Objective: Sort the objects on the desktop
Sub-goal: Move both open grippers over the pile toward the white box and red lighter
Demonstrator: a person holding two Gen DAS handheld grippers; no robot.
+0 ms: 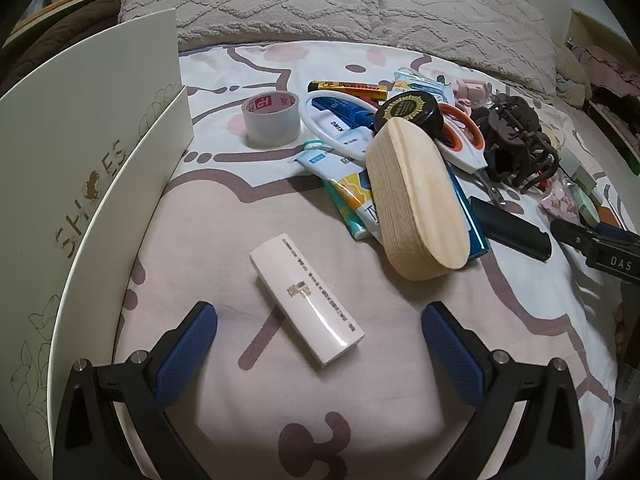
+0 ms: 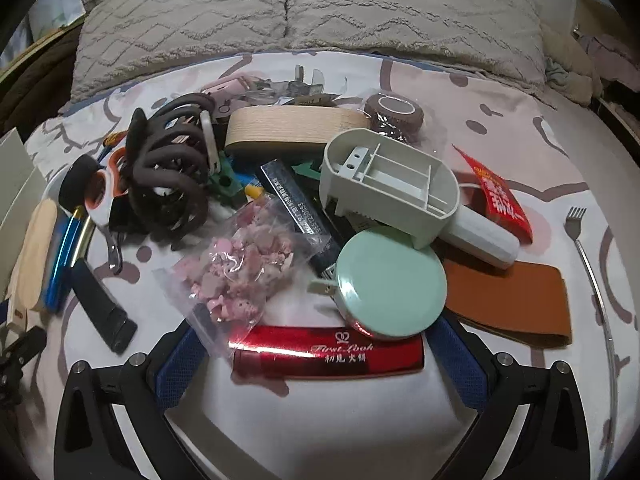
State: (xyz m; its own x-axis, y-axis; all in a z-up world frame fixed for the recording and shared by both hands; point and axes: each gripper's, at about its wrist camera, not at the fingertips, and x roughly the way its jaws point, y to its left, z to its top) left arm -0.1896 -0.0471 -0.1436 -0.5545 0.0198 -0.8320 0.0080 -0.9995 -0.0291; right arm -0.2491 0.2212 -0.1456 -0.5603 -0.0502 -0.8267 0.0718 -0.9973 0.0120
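One white box between open left gripper fingers.

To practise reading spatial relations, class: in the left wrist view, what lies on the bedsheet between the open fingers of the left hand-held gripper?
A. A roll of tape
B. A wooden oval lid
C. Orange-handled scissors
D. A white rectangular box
D: the white rectangular box lies alone between the left hand-held gripper fingers, untouched.
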